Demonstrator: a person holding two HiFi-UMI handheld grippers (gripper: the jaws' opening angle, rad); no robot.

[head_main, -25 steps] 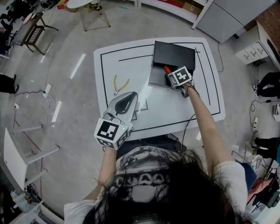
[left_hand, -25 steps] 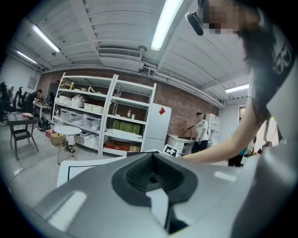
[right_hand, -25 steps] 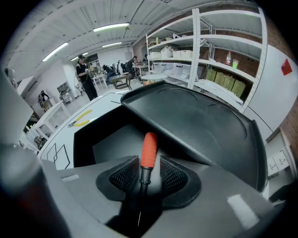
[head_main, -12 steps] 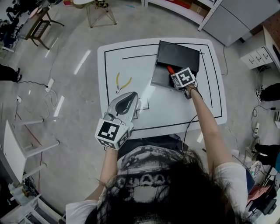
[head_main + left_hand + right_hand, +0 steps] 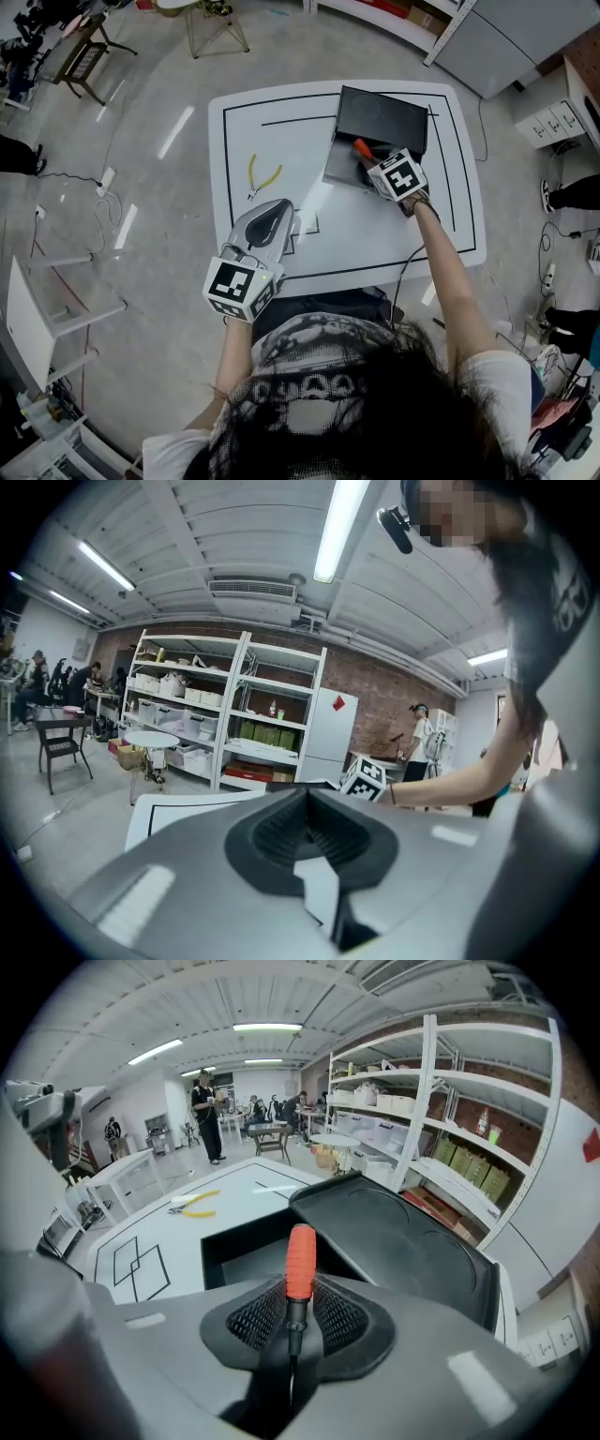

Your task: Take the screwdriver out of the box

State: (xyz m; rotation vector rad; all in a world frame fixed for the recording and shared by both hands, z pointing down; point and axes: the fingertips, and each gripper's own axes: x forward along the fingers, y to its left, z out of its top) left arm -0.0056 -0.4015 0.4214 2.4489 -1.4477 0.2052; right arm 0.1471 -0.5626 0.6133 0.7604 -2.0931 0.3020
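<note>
My right gripper [image 5: 367, 161] [image 5: 292, 1314] is shut on a screwdriver [image 5: 361, 148] [image 5: 300, 1262] with an orange-red handle. It grips the dark shaft, and the handle sticks out past the jaws. The tool hangs just above the open black box [image 5: 341, 171] [image 5: 242, 1249], whose lid [image 5: 380, 114] [image 5: 398, 1234] lies folded back behind it. My left gripper [image 5: 283, 212] [image 5: 309, 803] hovers over the near left part of the white table [image 5: 375, 234], its jaws together with nothing in them.
Yellow-handled pliers [image 5: 260, 178] [image 5: 197, 1202] lie on the table left of the box. Black lines and a small square outline [image 5: 141, 1260] mark the tabletop. Shelving racks [image 5: 234, 724], chairs and people stand around the room.
The right gripper closed on the screwdriver in the box and lifted it, so the orange handle now shows above the box. The left gripper stayed where it was.
</note>
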